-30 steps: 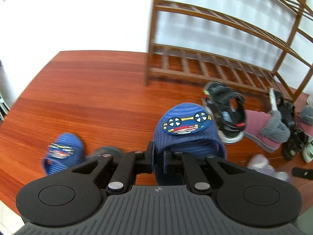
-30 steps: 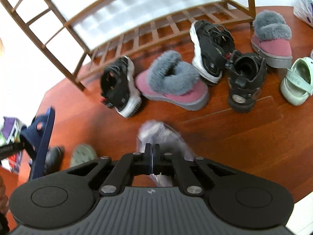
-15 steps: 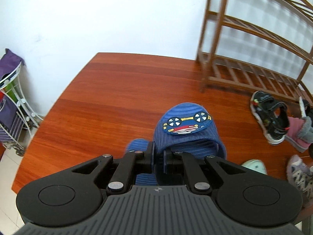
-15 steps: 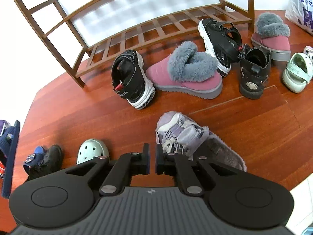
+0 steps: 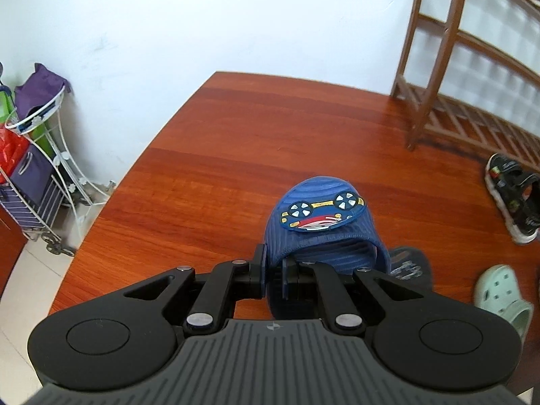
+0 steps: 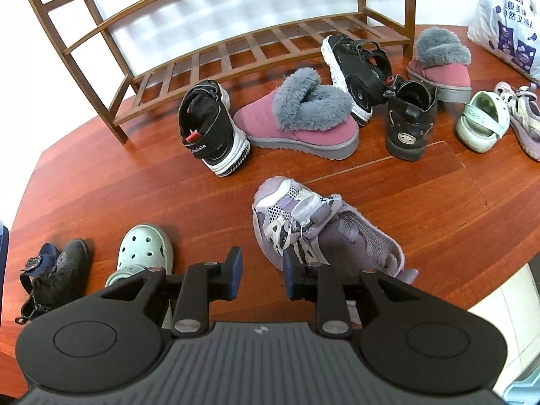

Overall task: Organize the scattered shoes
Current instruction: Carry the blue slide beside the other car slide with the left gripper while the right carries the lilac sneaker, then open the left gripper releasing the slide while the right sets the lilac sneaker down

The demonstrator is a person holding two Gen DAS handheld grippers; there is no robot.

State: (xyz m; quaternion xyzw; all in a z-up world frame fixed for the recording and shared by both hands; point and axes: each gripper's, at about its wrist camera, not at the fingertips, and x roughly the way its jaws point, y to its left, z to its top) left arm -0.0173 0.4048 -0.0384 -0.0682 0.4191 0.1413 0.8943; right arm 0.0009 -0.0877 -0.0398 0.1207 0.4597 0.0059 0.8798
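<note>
1. Left claw (image 5: 272,271) pinching the blue slipper (image 5: 320,233) at its left side wall; held above the counter (image 5: 219,155), toe pointing fwd, car badge on top.
2. Right claw (image 6: 262,271) spread, nothing between the fingers; hovering just beside the lilac sneaker (image 6: 317,226), which lies on the counter w/ toe pointing away.
3. Step in hand, as judged: carry the blue slipper to the wooden shoe rack (image 6: 236,50), bottom shelf bare so far.
4. To do well: keep the pinch firm, since grip on only one thin wall, so slipper may swing or slip; move slow, keep sole level, set down flat on the slats w/ toe inward, then release.
5. Better to leave room beside it for a matching slipper; a small blue shoe (image 6: 40,258) lies at far left by a dark shoe (image 6: 64,270), but cannot tell if it is the pair.
6. Other scattered shoes: mint clog (image 6: 141,249), black sandal (image 6: 209,131), pink fur slipper (image 6: 303,118), black boot (image 6: 410,118).
7. Writing: black sandal strap reads approx. "Balala"; white plastic bag (image 6: 506,30) has Chinese characters, too small to read surely.
</note>
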